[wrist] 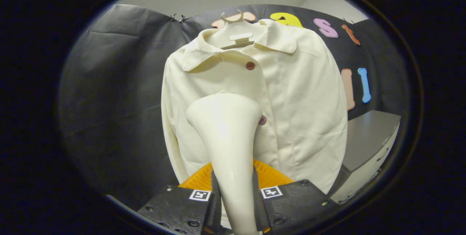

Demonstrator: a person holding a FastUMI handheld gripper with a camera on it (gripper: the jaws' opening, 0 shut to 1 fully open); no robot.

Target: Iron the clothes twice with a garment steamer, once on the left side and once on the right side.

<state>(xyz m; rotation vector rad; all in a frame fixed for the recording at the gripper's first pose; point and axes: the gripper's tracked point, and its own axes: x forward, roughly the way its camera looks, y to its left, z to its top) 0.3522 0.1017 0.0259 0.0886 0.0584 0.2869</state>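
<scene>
- Here, the black cloth wall (109, 93) hangs in folds behind everything, left of the garment.
- A cream-white long-sleeved button-front jacket with a flat collar (298, 111) hangs on a pale plastic hanger (236, 27) in front of that wall, its front facing the tool.
- Two small reddish-brown round buttons (250, 66) run down its placket; the lower one sits just beside the steamer's head.
- The glossy cream-white plastic garment steamer (227, 133) rises between the fingers, its neck narrow below and its head flaring wide toward the jacket's left chest.
- The black two-finger tool (236, 206) is clamped on the steamer's neck, both fingers pressing its sides.
- A ribbed orange piece (271, 176) shows just beyond the fingers.
- A grey-topped white cabinet (367, 144) stands right of the jacket.
</scene>
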